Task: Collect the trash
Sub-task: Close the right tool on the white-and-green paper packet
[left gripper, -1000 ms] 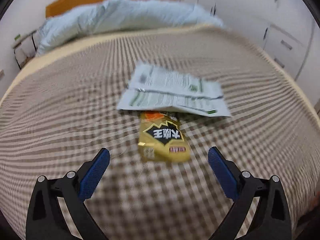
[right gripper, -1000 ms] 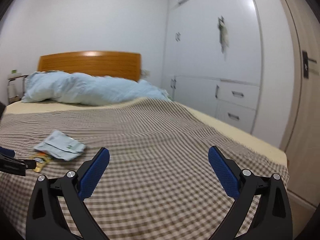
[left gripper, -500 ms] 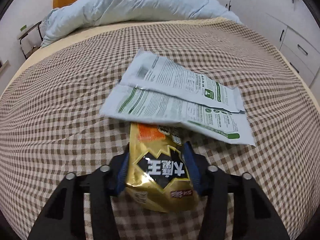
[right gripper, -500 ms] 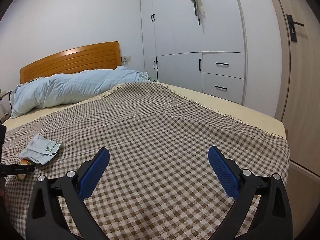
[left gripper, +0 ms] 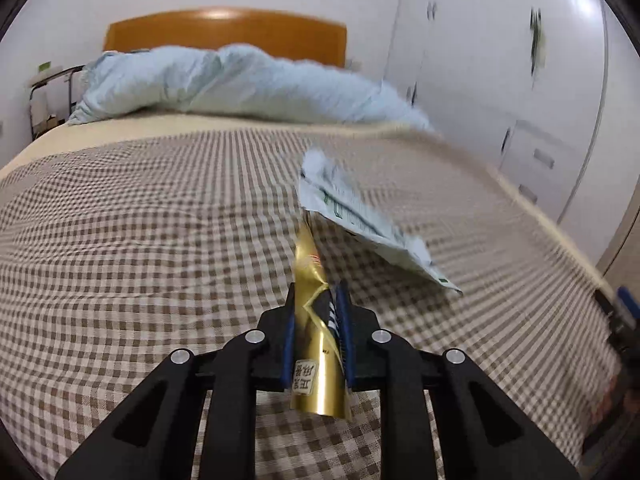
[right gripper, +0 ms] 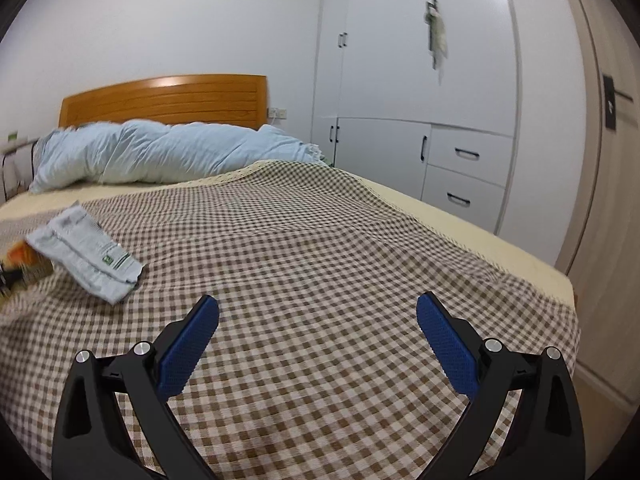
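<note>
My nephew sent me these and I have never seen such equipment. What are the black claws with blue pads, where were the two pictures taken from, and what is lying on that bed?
A person holds a two-finger gripper in each hand; each carries a camera looking along its fingers. In the left camera's view, the left gripper has just been closing, and its jaws now pinch a gold wrapper. Beyond it, white packets lie on the checked bedspread. In the right camera's view, the right gripper hangs over the bed, jaws wide apart and empty. A blue duvet is bunched by the headboard.
</note>
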Tool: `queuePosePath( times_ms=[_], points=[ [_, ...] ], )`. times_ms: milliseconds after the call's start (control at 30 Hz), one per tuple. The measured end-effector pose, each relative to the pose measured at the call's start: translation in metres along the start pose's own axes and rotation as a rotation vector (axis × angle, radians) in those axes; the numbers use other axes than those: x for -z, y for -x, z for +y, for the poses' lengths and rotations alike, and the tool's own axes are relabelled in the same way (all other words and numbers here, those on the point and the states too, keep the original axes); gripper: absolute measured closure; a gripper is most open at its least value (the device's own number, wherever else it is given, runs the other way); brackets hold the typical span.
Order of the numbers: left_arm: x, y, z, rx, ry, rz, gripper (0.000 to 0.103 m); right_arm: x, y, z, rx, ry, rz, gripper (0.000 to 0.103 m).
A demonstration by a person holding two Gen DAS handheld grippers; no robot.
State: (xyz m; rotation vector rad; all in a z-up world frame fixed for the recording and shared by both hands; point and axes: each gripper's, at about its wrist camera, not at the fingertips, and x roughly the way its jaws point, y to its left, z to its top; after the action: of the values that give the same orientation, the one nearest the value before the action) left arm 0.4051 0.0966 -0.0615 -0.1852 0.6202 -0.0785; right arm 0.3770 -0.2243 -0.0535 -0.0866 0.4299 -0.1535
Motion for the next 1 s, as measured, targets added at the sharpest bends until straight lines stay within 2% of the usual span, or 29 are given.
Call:
queuePosePath(
  times_ms=[100,167,400,533,667,767,867,933,1000],
  points=[
    [0.006,0.022,0.019,0.048,0.081,-0.120,0.088,0.003,0.003,0.018,-0.004,0.079,-0.015,0.008],
    [0.007,0.026,0.027,0.069,0.121,-0.147,0.088,0.005,0.005,0.030,-0.009,0.136,-0.022,0.008],
    [0.005,0.024,0.046,0.102,0.190,-0.153,0.088,0.013,0.009,0.077,-0.080,0.383,-0.026,0.008],
    [0.001,0.020,0.050,0.095,0.198,-0.146,0.088,0.007,0.011,0.122,-0.186,0.498,-0.044,0.008],
    [-0.001,0.017,0.050,0.063,0.177,-0.130,0.088,-0.005,-0.012,0.178,-0.274,0.549,0.020,0.008],
    [-0.002,0.013,0.054,0.056,0.188,-0.112,0.088,-0.005,-0.035,0.221,-0.230,0.665,0.028,0.008],
    [-0.002,0.007,0.058,0.056,0.207,-0.084,0.088,-0.003,-0.057,0.248,-0.207,0.727,0.048,0.008],
    [-0.001,0.004,0.059,0.059,0.214,-0.071,0.088,-0.008,-0.072,0.253,-0.204,0.695,0.075,0.008],
    [-0.001,0.004,0.059,0.059,0.214,-0.068,0.088,-0.017,-0.096,0.251,-0.193,0.606,0.163,0.008]
  ],
)
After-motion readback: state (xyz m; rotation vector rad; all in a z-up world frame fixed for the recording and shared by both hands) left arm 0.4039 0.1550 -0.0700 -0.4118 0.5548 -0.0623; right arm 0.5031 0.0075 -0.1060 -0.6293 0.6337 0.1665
